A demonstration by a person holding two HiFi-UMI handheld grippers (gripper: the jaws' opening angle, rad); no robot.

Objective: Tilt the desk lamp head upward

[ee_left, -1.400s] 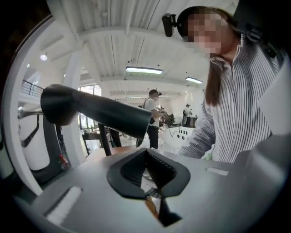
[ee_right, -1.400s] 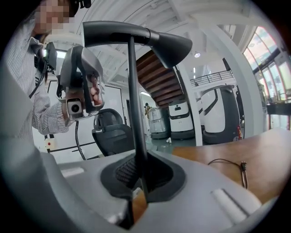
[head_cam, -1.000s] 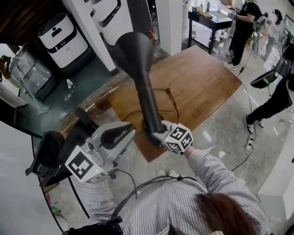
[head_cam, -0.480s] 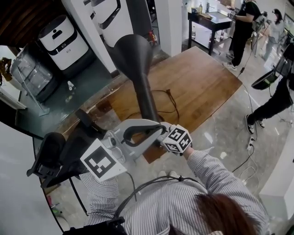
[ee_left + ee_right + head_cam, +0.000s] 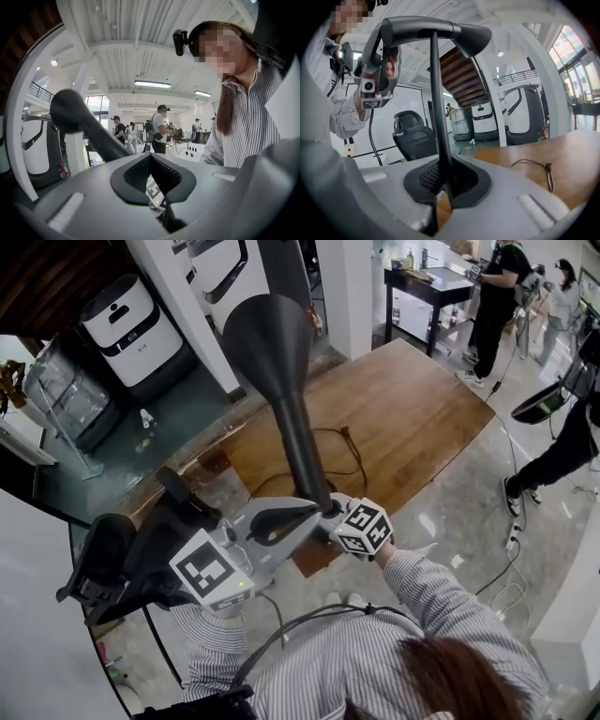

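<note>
The black desk lamp head (image 5: 281, 362) is a long cone whose wide mouth points away from me. Its narrow rear end comes down to both grippers. My left gripper (image 5: 322, 509) is shut on that rear end. In the right gripper view the left gripper (image 5: 384, 35) clasps the left end of the lamp head (image 5: 440, 29). My right gripper (image 5: 336, 519) is shut on the thin black lamp pole (image 5: 438, 108), which runs down between its jaws (image 5: 444, 168). In the left gripper view the lamp head (image 5: 75, 115) slants down behind the closed left gripper (image 5: 151, 159).
A wooden table (image 5: 412, 418) lies under the lamp, with a thin cable (image 5: 337, 442) on it. A black office chair (image 5: 122, 559) stands at my left. White machines (image 5: 127, 320) line the far wall. People (image 5: 497, 287) stand at the top right.
My left gripper has moved right to the lamp head's narrow end and closed its jaws there. The right gripper has stayed on the pole.
</note>
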